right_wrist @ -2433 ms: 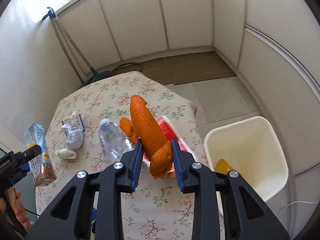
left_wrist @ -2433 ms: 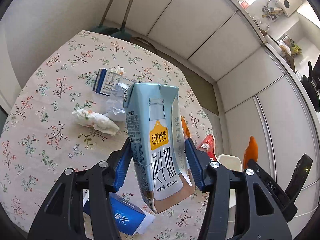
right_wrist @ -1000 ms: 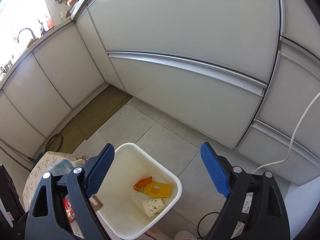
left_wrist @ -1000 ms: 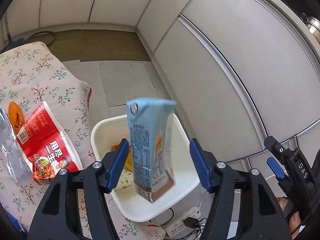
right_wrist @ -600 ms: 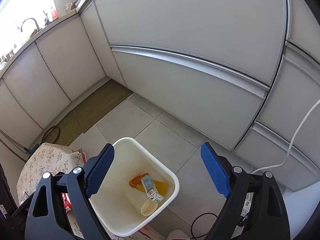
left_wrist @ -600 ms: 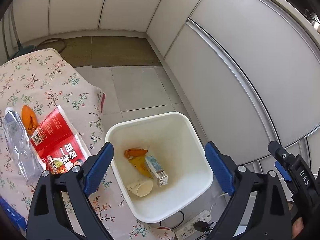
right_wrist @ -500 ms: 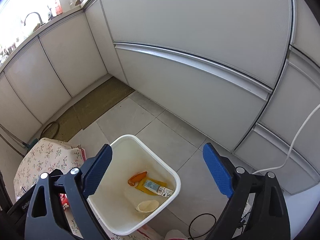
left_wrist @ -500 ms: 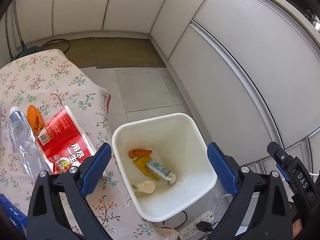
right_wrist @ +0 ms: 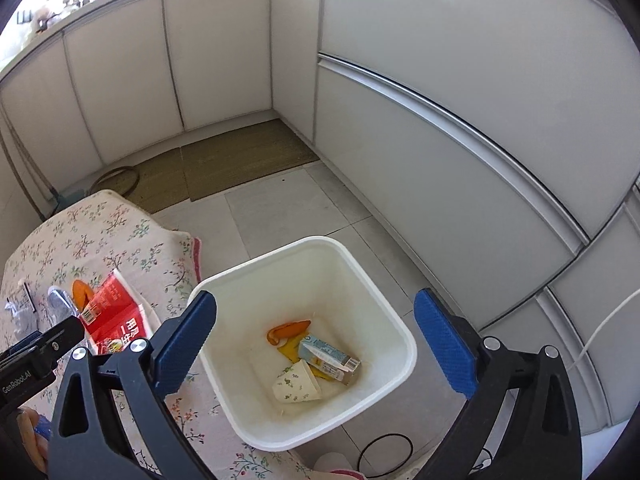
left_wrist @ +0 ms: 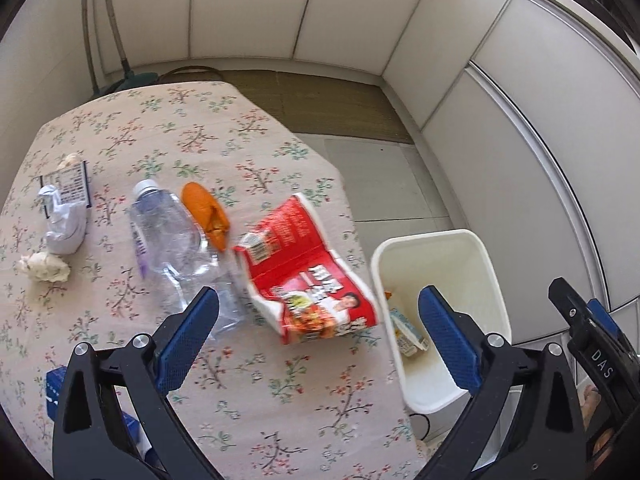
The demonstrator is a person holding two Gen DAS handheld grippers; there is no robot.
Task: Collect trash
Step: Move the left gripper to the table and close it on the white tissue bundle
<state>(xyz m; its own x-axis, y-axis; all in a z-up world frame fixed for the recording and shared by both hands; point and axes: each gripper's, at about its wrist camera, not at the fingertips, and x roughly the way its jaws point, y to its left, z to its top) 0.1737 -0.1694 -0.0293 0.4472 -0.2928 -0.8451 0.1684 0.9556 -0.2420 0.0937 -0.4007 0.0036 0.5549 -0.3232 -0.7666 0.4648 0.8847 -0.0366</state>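
Note:
The white trash bin (right_wrist: 304,246) stands on the floor beside the table, and in it lie a blue milk carton (right_wrist: 328,356), an orange peel (right_wrist: 290,330) and a paper cup (right_wrist: 296,386). My right gripper (right_wrist: 314,316) hangs above the bin, its jaws opening with nothing between them. My left gripper (left_wrist: 316,320) is open and empty over the floral table (left_wrist: 248,396), above a red noodle wrapper (left_wrist: 308,276). A clear plastic bottle (left_wrist: 172,248) and another orange peel (left_wrist: 206,216) lie left of the wrapper. The bin (left_wrist: 492,264) shows at the right.
Crumpled tissue (left_wrist: 62,224), a tissue ball (left_wrist: 44,266), a flattened small carton (left_wrist: 70,184) and a blue packet (left_wrist: 56,388) lie on the table's left side. White cabinets (right_wrist: 440,120) ring the tiled floor. A cable and a power strip lie by the bin.
The left gripper let go of the milk carton, which dropped into the bin. The left view then swung from the bin back over the table. The right gripper let its peel go and spread wider.

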